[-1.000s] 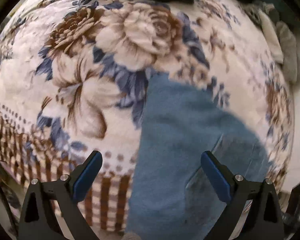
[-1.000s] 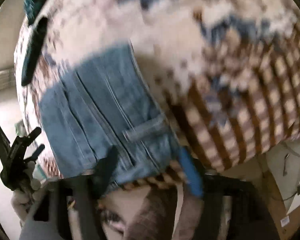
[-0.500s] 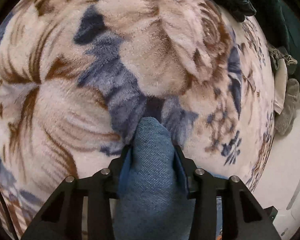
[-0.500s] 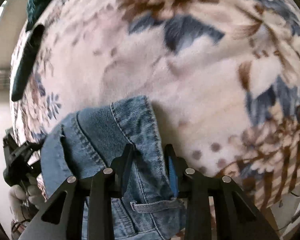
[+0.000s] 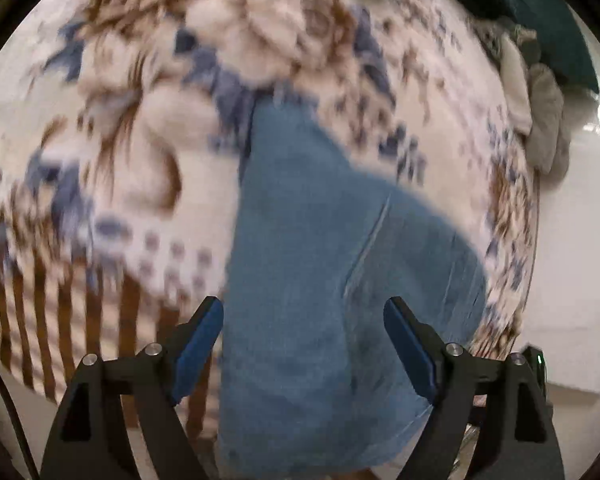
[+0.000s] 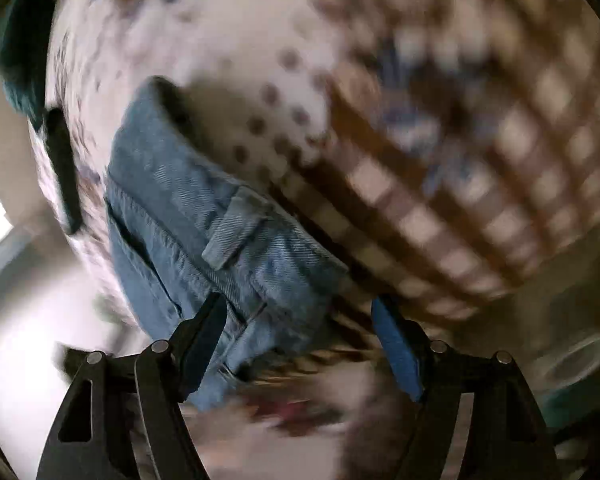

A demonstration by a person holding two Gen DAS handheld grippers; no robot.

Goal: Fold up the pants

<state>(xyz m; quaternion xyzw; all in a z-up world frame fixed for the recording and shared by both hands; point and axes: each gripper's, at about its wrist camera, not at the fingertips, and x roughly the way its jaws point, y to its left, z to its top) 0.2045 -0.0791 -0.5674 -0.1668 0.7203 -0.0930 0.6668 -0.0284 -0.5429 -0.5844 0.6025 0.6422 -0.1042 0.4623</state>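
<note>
The jeans (image 5: 320, 280) lie on the floral blanket (image 5: 140, 160), which I take as my landmark throughout: they reach from the blanket's brown checked border up toward its big cream rose, a long blue shape that looks doubled over on itself, though both views are smeared with motion and I cannot count the layers. My left claw (image 5: 303, 342) is spread wide with nothing between its blue pads (image 5: 198, 342), hanging over the denim near the blanket's checked edge. My right claw (image 6: 298, 338) is just as wide and empty, poised above the waistband end, where a belt loop (image 6: 236, 232) and a stitched seam show clearly against the dotted part of the blanket. At the far rim of the blanket sits a dark green cloth (image 5: 540, 8) and beside it some grey and cream garments (image 5: 540, 120), well apart from the jeans and no concern of mine. I judge that I am between folds, with one lengthwise or crosswise fold laid down and both claws free above it. The next move, as I read it, calls for picking a fresh pair of grip points, one claw on the waistband edge and the other on the matching edge further along, closing on all layers at once so nothing slips, then carrying that end over toward the other in one even sweep. The plush blanket may drag at the denim, so I should lift clear before moving across.
</note>
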